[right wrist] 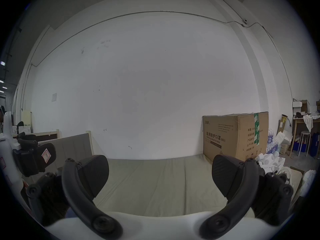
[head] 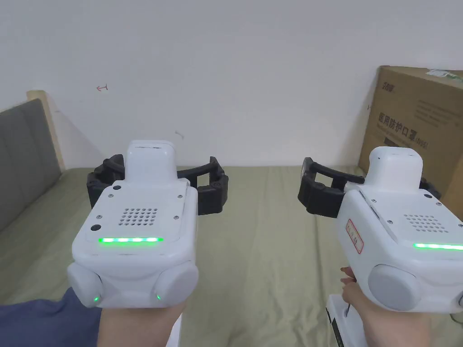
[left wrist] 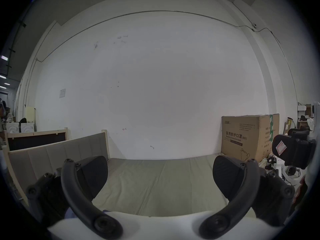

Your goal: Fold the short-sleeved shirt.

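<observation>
Both grippers are held side by side above a bed with an olive-green sheet [head: 264, 253]. My left gripper [head: 159, 178] is open, its jaws spread wide with nothing between them; its own view [left wrist: 160, 174] looks over bare sheet. My right gripper [head: 370, 183] is open too and holds nothing, as its own view [right wrist: 160, 174] confirms. A blue-grey cloth [head: 40, 321] lies at the lower left edge beside the left hand; I cannot tell whether it is the shirt or a sleeve.
A large cardboard box [head: 418, 131] stands at the bed's far right corner against the white wall. A grey padded headboard [head: 22, 158] runs along the left. Loose white items and a stool [right wrist: 304, 139] crowd the floor on the right.
</observation>
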Motion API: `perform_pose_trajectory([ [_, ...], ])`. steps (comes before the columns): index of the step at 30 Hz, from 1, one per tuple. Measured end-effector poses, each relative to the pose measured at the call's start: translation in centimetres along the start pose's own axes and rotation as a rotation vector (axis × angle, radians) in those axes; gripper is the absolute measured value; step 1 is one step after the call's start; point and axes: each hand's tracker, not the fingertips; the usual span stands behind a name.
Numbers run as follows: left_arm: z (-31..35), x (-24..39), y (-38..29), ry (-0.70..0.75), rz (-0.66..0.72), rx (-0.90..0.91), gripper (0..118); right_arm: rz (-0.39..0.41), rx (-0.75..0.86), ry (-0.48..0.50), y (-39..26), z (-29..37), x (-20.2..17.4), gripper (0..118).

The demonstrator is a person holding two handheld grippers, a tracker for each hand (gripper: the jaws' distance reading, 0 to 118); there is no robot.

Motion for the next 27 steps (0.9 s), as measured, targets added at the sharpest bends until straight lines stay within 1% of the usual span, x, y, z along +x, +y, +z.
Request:
perform_pose_trajectory([
  [12,0.04,0.06,0.01,-0.003,0.004,-0.006,118,-0.012,-0.005,-0.003,-0.02,0.07,0.16,118],
  [27,0.11,0.06,0.19,-0.003,0.007,-0.006,118,-0.003,-0.002,-0.003,0.18,0.29,0.24,118],
])
